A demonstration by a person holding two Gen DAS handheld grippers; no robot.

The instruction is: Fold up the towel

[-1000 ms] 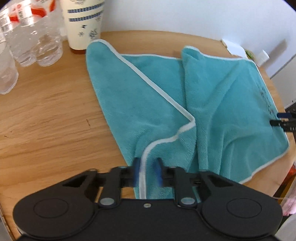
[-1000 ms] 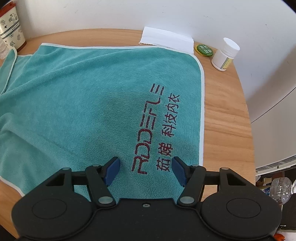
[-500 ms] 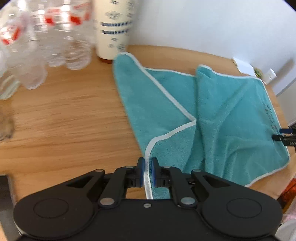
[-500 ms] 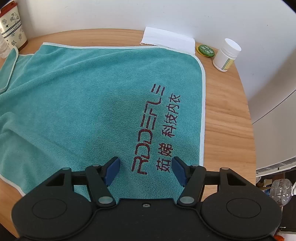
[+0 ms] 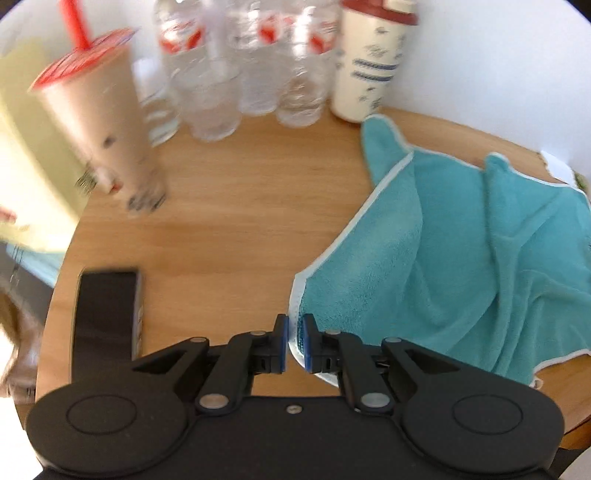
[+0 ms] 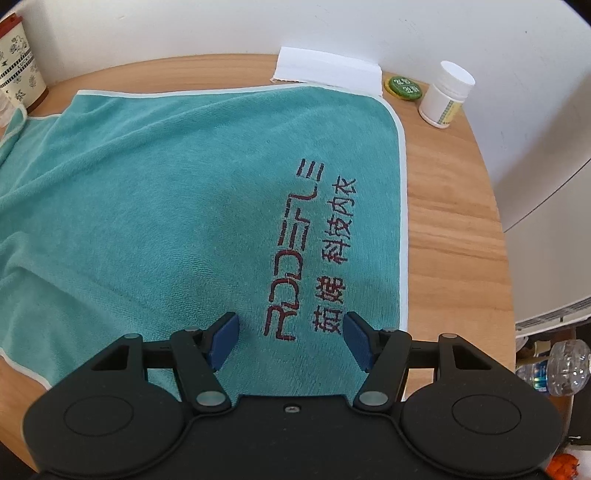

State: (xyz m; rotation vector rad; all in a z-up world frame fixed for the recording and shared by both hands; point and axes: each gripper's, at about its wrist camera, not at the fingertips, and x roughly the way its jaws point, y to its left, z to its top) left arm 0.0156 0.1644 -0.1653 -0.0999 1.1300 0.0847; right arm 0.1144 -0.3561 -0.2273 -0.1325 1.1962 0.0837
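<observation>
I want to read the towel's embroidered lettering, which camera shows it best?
The right wrist view: the red lettering lies flat and sharp on the towel, just ahead of the open right hand-held gripper. The left wrist view shows only rumpled towel, no lettering.

A round wooden table (image 6: 454, 236) with a pale grain stands close against a plain white wall (image 6: 221, 26), and its curved edge nearly meets the wall at the far side. Daylight falls bright on the wall and washes the tabletop (image 5: 236, 206). Right of the table a second white surface (image 6: 546, 229) drops away, with a slatted strip (image 6: 550, 317) low on it.
</observation>
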